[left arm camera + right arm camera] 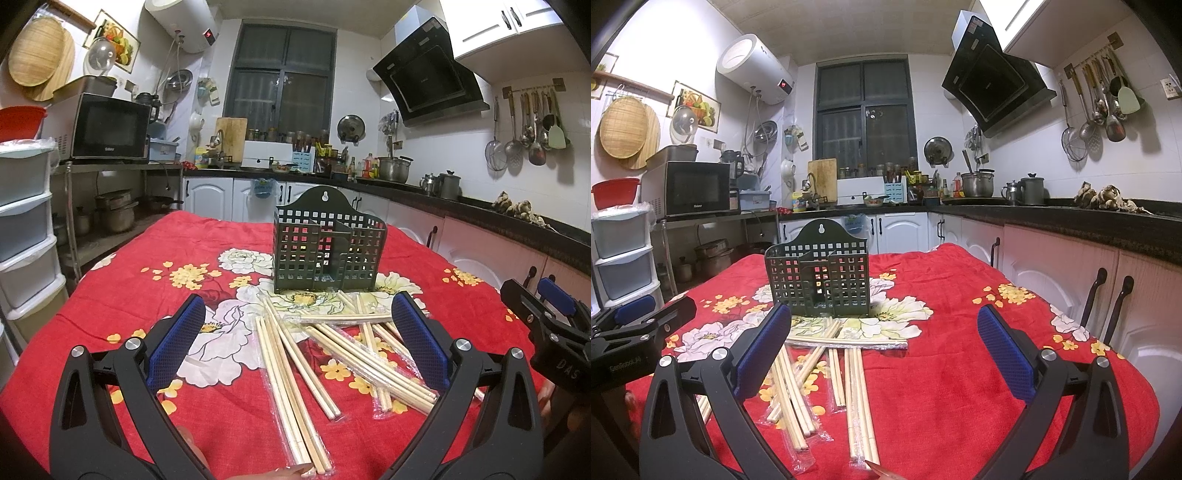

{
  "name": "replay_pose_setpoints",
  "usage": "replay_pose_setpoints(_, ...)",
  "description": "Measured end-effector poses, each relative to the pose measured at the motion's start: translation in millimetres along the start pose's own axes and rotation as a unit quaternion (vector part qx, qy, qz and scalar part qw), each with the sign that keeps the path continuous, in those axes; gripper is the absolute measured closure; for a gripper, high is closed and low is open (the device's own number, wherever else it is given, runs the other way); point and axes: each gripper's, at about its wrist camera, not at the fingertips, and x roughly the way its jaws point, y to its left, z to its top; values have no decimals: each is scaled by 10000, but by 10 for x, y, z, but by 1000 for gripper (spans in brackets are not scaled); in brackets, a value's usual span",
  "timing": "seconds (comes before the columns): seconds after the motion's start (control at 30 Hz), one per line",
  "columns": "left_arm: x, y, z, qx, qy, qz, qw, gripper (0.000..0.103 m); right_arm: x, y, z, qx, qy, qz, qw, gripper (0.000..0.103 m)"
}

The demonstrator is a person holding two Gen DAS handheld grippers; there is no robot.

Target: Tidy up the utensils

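Chopsticks (295, 354) lie scattered in clear wrappers on the red cloth (110, 295), just in front of our green holder (328, 243). We hold our left gripper (295, 339) and right gripper (882, 343) above them, fingers spread, gripping nothing.

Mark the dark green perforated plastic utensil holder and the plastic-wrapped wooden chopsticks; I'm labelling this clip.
Dark green perforated plastic utensil holder (327, 254), left wrist view, front grid wall.
Plastic-wrapped wooden chopsticks (858, 391), right wrist view, mid-shaft of the rightmost pair.
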Motion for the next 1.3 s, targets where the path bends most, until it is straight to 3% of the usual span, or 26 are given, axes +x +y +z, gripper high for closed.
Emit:
replay_pose_setpoints(0.57, -22, -10, 62, -18, -9, 8, 10000, 10, 31, 16, -23, -61, 67, 82, 9999, 5)
replay_pose_setpoints(1.17, 75, 507, 242, -638, 215, 72, 9977, 10, 433, 339, 151, -533, 924, 867, 9905, 5)
replay_pose_setpoints(1.3, 170, 571, 316, -593, 435, 100, 9972, 10, 516, 392, 177, -643, 1054, 922, 9881, 5)
